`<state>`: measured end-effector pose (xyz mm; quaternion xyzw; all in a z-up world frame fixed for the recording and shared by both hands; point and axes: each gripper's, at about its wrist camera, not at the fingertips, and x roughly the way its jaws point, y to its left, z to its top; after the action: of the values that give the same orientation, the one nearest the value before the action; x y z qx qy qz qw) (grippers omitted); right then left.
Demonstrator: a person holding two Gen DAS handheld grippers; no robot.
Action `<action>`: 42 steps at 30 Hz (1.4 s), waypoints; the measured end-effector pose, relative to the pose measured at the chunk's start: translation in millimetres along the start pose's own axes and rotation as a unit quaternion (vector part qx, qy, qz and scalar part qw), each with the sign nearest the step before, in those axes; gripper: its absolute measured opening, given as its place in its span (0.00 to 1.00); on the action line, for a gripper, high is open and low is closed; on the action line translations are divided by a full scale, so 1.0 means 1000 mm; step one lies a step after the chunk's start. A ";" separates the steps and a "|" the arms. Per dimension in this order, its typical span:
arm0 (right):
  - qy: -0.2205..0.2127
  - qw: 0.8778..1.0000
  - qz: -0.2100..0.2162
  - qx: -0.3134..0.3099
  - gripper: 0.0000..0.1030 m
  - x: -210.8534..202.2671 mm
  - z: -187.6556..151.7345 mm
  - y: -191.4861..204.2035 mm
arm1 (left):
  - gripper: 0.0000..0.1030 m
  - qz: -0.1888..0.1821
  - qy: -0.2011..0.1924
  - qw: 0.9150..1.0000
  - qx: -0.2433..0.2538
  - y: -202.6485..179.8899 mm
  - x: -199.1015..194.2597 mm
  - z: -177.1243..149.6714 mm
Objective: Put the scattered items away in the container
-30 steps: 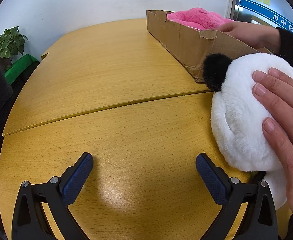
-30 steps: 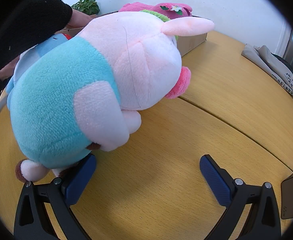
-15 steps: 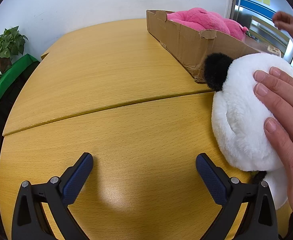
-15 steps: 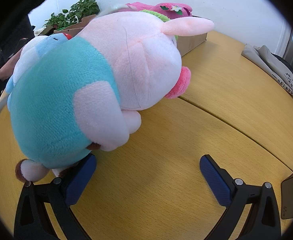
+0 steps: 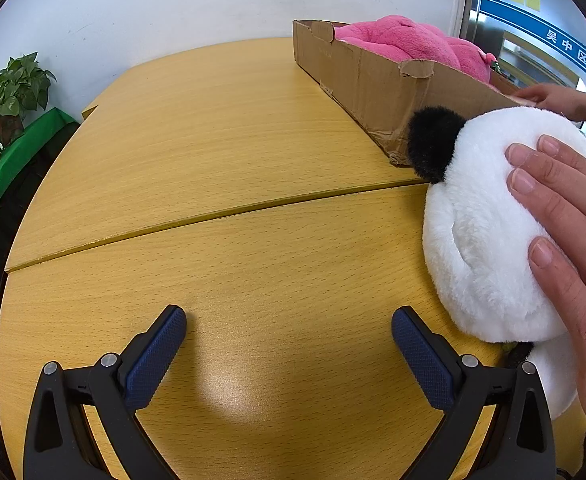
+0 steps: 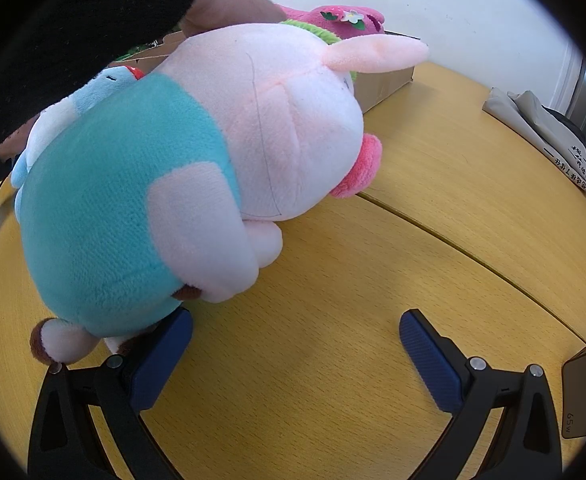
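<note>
- Claw (image 5: 289, 334) on the left: blue-padded fingers spread wide apart, nothing between them, low over the yellow wooden table (image 5: 221, 152).
- Just right of it lies a round white plush panda with a black ear (image 5: 481, 232); a bare hand (image 5: 569, 240) rests flat on its side.
- Behind the panda stands a long, shallow brown cardboard box (image 5: 373, 80) with torn edges, a bright pink plush toy (image 5: 409, 40) lying inside.
- A second hand (image 5: 553, 98) in a black sleeve touches the box's far rim.
- Right claw (image 6: 295, 330): fingers also wide apart and empty.
- A pale pink plush pig in a teal shirt (image 6: 181, 168) lies on the table, its feet touching the claw's left finger.
- A black-sleeved arm (image 6: 73, 20) reaches over the pig.
- A folded grey cloth (image 6: 541, 128) lies well apart, at the table's far right.
</note>
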<state>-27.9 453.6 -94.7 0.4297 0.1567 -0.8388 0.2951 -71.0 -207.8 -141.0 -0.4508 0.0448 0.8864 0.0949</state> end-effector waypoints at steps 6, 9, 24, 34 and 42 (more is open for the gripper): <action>0.000 1.000 0.000 0.000 1.00 0.000 0.000 0.000 | 1.00 -0.001 0.000 1.000 0.000 -0.002 0.001 0.000; 0.000 1.000 0.000 0.000 1.00 0.000 0.000 0.000 | 1.00 -0.001 0.000 1.000 0.000 -0.003 -0.006 -0.002; 0.000 1.000 0.000 0.000 1.00 0.001 -0.001 0.001 | 1.00 -0.001 0.001 1.000 -0.001 -0.005 -0.013 -0.003; -0.001 1.000 0.000 0.000 1.00 0.002 -0.001 0.001 | 1.00 -0.001 0.001 1.000 0.000 -0.008 -0.021 -0.005; -0.001 1.000 0.000 -0.001 1.00 0.002 -0.002 0.001 | 1.00 -0.001 0.001 1.000 0.000 -0.008 -0.022 -0.007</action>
<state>-27.2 453.1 -96.9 0.4290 0.1571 -0.8391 0.2954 -51.4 -204.1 -127.3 -0.4515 0.0438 0.8860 0.0958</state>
